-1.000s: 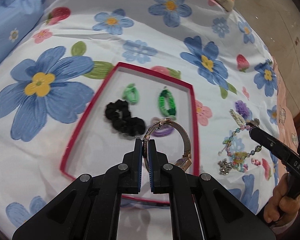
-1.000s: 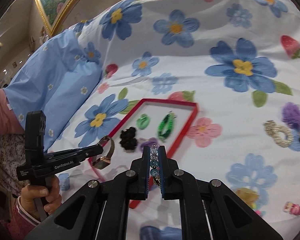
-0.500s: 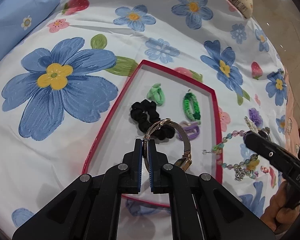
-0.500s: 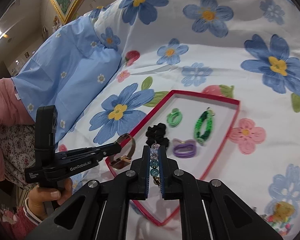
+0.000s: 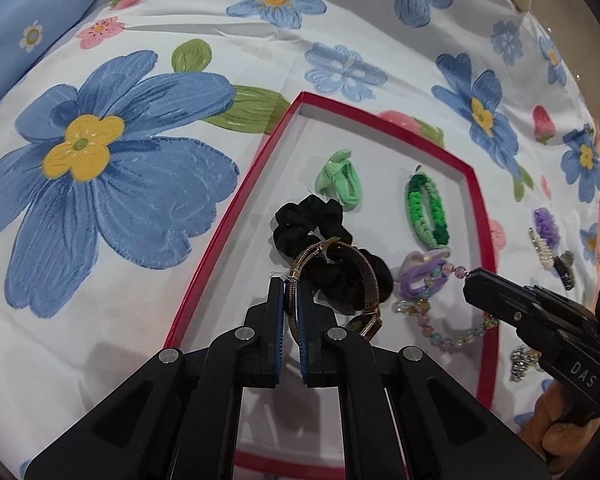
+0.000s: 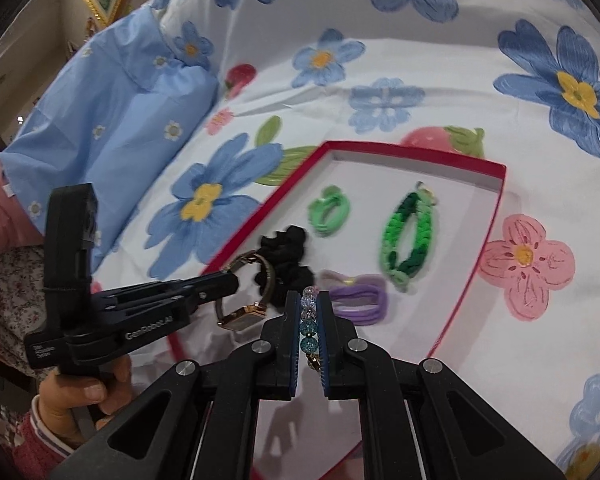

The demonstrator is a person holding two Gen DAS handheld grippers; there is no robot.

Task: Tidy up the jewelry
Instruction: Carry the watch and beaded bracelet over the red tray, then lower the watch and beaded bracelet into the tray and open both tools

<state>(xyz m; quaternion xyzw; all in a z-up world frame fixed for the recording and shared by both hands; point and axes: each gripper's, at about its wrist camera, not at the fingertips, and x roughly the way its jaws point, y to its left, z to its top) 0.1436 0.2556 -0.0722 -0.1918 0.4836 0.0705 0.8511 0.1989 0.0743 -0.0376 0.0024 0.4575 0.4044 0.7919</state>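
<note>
The left gripper (image 5: pixel 290 300) is clamped on the mesh band of a gold-toned wristwatch (image 5: pixel 340 276), which hangs in the air above the near left part of a shallow red-rimmed box with a white floor (image 5: pixel 236 216) lying on a flower-printed bedsheet (image 5: pixel 100 160). The grip takes only a thin edge of the band, so the watch could swing or slip sideways and land on the black fabric scrunchie (image 5: pixel 320 220) instead of on bare floor. That would probably tangle the two.

The right gripper (image 6: pixel 310 320) is closed on a strand of clear and teal glass beads (image 6: pixel 309 326), and the rest of this bracelet trails loose below it. In the left wrist view the trailing loop (image 5: pixel 452 336) seems to drape across the box's right wall. If so, it may catch on the rim or drag the coiled lilac hair tie (image 5: pixel 420 276) out of place when it is lowered. The two grippers also work close together over the same near end of the box, so a bump is possible.

Inside the box, from left to right, lie the black scrunchie, a pale green elastic hair tie (image 5: pixel 340 178), the lilac hair tie and a braided bracelet in two greens (image 5: pixel 428 212). Out on the sheet to the right of the box remain a purple pompom piece (image 5: pixel 546 222), a pearl-set clip (image 5: pixel 544 246) and a small silvery charm (image 5: pixel 520 362), not yet sorted.
</note>
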